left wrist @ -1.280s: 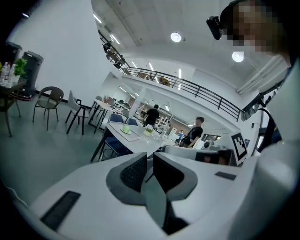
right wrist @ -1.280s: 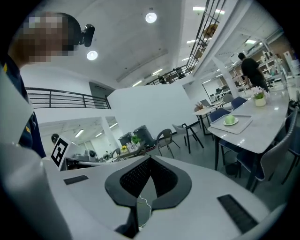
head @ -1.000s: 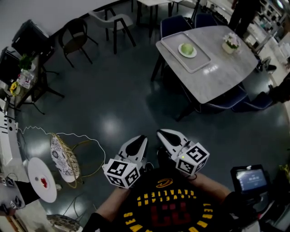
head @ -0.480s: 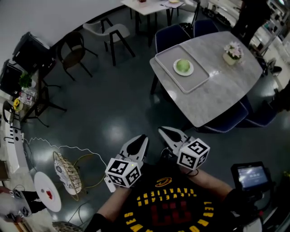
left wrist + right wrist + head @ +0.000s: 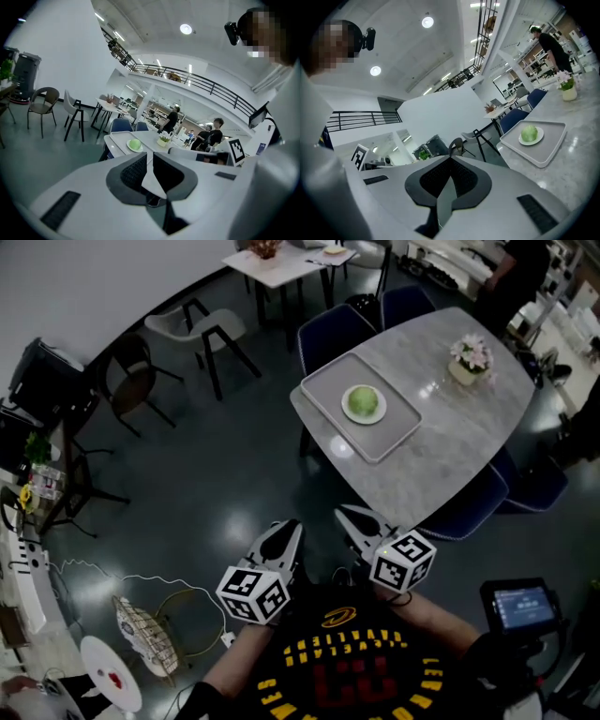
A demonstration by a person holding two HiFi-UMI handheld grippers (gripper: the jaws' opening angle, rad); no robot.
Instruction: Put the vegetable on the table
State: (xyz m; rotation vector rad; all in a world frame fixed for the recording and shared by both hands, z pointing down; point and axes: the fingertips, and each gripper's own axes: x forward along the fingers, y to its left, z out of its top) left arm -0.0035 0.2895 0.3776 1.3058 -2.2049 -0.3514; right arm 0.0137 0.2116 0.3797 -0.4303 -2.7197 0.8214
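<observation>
Head view: both grippers sit low at 6 o'clock, close to the person's chest, side by side, tips pointing up-frame twd the table. L gripper point(image 5: 289, 527): its own view shows the jaw tips a narrow slit apart w/ nothing btwn them, so slightly open & empty. R gripper point(image 5: 347, 515): its own view shows the tips meeting, pads together, nothing held, so closed on nothing. Veg point(image 5: 363, 401), a round pale-green head, sits on a white plate point(image 5: 365, 423). The plate is on a grey tray point(image 5: 323, 388), and the tray is on the marble-look table point(image 5: 441, 442), at the table's 9–10 o'clock end. So the veg rests on plate & tray, not directly on the tabletop. From the grippers it lies at approx 1 o'clock, well apart, w/ dark floor point(image 5: 234, 474) and the table's near edge btwn. A small pot of flowers point(image 5: 472, 354) is on the same table at 2 o'clock from the plate, apart from the tray. Blue chairs point(image 5: 330, 329) are tucked at the table's far side, approx 11 o'clock of the tray. A person in dark clothes point(image 5: 514, 268) stands beyond the table, 1 o'clock of frame. L gripper view: veg just above the jaw tips at 11 o'clock. R gripper view: veg & tray off at 2–3 o'clock of the tips.
</observation>
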